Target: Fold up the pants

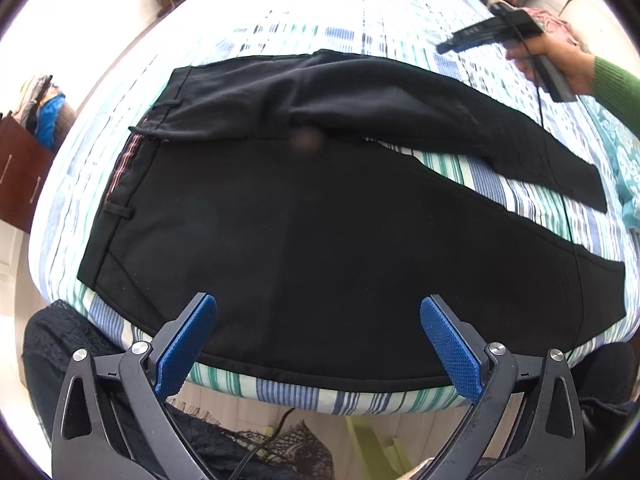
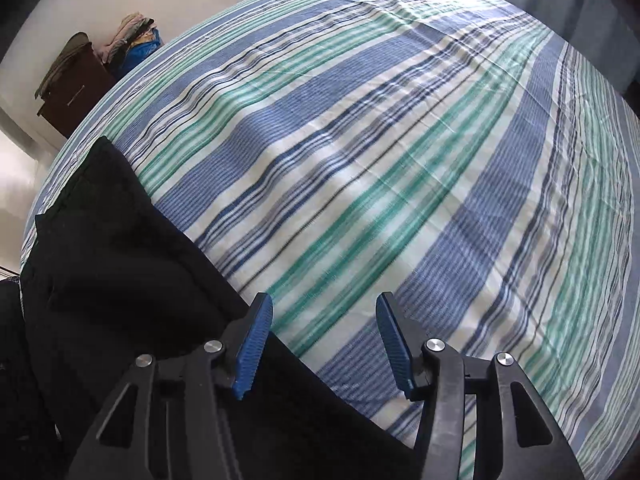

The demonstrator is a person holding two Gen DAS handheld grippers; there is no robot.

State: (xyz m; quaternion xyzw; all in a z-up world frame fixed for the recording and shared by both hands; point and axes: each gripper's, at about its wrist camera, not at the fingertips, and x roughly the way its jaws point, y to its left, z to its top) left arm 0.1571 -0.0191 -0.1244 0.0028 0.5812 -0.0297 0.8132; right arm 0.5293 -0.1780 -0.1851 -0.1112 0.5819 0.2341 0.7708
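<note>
Left wrist view: black pants (image 1: 320,220) flat on striped bedsheet (image 1: 360,12), legs splayed; left gripper (image 1: 318,340) wide open, empty, over near leg; right gripper (image 2: 324,344) half open, empty; pinch near-leg edge, fold onto far leg, seams aligned.

A blue, green and white striped cotton bedsheet (image 2: 400,168) covers the bed. Beside it a dark brown wooden cabinet (image 2: 76,92) carries a heap of folded clothes (image 2: 136,38). Black lace fabric (image 1: 64,340) lies below the bed's edge.

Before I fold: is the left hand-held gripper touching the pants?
Apart. The left wrist view shows the left hand-held gripper open above the pants, nothing pinched.
</note>
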